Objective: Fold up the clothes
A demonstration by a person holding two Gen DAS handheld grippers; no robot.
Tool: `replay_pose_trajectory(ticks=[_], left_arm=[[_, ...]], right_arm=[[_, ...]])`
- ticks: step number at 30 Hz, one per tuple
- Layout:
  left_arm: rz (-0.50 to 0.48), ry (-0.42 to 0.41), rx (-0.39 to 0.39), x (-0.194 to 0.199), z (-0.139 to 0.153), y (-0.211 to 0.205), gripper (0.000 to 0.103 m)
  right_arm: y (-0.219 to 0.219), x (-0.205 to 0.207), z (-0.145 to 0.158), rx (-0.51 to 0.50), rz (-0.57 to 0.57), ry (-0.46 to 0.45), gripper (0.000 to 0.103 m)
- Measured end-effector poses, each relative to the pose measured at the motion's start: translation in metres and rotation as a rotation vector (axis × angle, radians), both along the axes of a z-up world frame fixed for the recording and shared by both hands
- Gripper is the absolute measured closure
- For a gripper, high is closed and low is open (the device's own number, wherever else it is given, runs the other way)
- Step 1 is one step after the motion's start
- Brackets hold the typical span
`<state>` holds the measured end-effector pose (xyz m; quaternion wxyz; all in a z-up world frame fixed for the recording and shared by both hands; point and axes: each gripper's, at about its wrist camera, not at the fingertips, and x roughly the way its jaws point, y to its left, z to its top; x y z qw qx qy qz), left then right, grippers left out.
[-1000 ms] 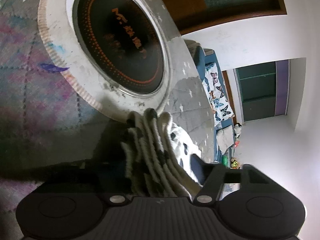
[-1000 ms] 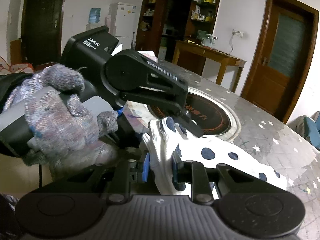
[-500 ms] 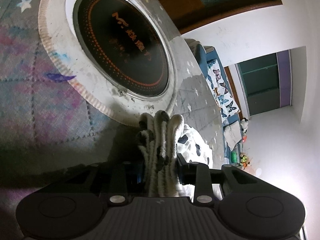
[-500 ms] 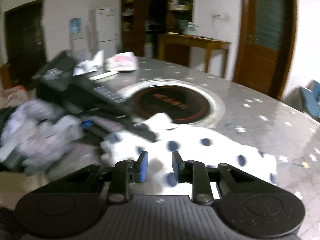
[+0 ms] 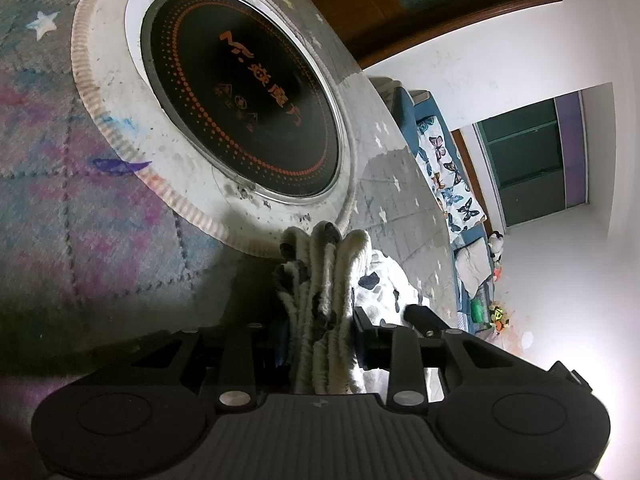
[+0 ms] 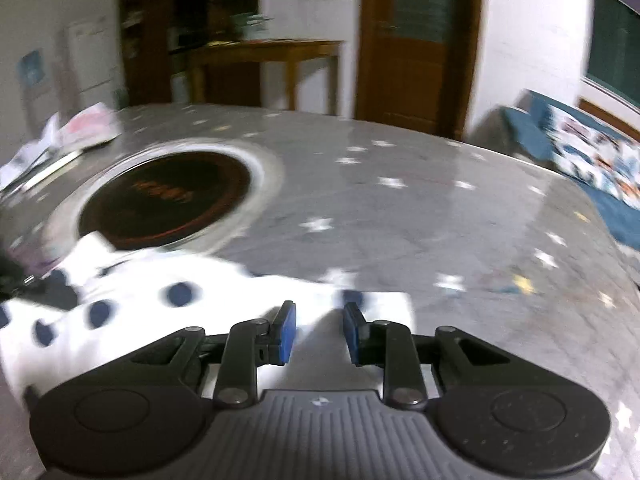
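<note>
A white garment with dark dots (image 6: pixel 140 300) lies stretched along the near part of the grey star-patterned table (image 6: pixel 400 220). My left gripper (image 5: pixel 320 320) is shut on one bunched end of the garment (image 5: pixel 320 264), with thick folds standing up between its pads just in front of the round black cooktop (image 5: pixel 240 92). My right gripper (image 6: pixel 318 330) hovers over the garment's other end, near its right edge. Its blue pads stand a narrow gap apart, with white cloth showing below the gap and nothing visibly pinched. The right wrist view is motion-blurred.
The cooktop (image 6: pixel 168 196) sits in a pale ring in the table's middle. Papers (image 6: pixel 80 124) lie at the far left of the table. A blue sofa with a butterfly cover (image 6: pixel 592 152) stands beyond the right edge. A purple-tinted mat (image 5: pixel 80 200) covers the table left of the cooktop.
My left gripper has closed on the bunched garment end. My right gripper let go of that end and swept right along the cloth; the left gripper and gloved hand left its view.
</note>
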<state>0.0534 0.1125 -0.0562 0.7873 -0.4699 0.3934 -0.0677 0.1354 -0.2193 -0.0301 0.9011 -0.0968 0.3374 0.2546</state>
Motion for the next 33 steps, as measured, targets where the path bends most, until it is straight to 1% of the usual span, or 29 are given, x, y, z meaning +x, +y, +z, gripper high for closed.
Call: replay_pose_trajectory(ticks=[3, 5, 8, 11, 17, 18, 21, 22, 25, 28, 33], left_arm=[[-0.004, -0.001, 0.013, 0.0, 0.001, -0.002, 0.07], [-0.005, -0.001, 0.018, 0.0, 0.002, -0.003, 0.07], [-0.008, -0.002, 0.033, 0.001, 0.004, -0.006, 0.07], [-0.012, -0.002, 0.053, 0.001, 0.006, -0.009, 0.07], [-0.017, 0.002, 0.095, 0.003, 0.01, -0.014, 0.07], [-0.018, 0.002, 0.104, 0.003, 0.011, -0.015, 0.07], [-0.024, -0.004, 0.129, 0.003, 0.017, -0.019, 0.071], [-0.028, -0.007, 0.137, 0.002, 0.019, -0.02, 0.071], [-0.041, -0.025, 0.159, 0.002, 0.031, -0.027, 0.071], [-0.065, -0.045, 0.181, 0.006, 0.043, -0.038, 0.071], [-0.12, -0.083, 0.224, 0.022, 0.062, -0.07, 0.071]], right_arm=[[-0.02, 0.006, 0.0, 0.018, -0.053, 0.008, 0.077], [-0.031, 0.002, 0.001, 0.05, -0.07, 0.02, 0.076], [-0.046, -0.003, -0.004, 0.102, -0.087, 0.063, 0.075], [-0.054, -0.008, -0.013, 0.124, -0.114, 0.08, 0.069], [-0.065, -0.015, -0.019, 0.213, -0.133, 0.115, 0.069], [-0.064, -0.017, -0.02, 0.219, -0.127, 0.118, 0.071], [-0.061, -0.023, -0.02, 0.233, -0.116, 0.119, 0.089], [-0.062, -0.026, -0.02, 0.238, -0.119, 0.113, 0.093], [-0.065, -0.033, -0.01, 0.256, -0.135, 0.077, 0.096], [-0.071, -0.037, 0.006, 0.263, -0.143, 0.028, 0.096], [-0.082, -0.034, 0.034, 0.219, -0.168, -0.06, 0.097]])
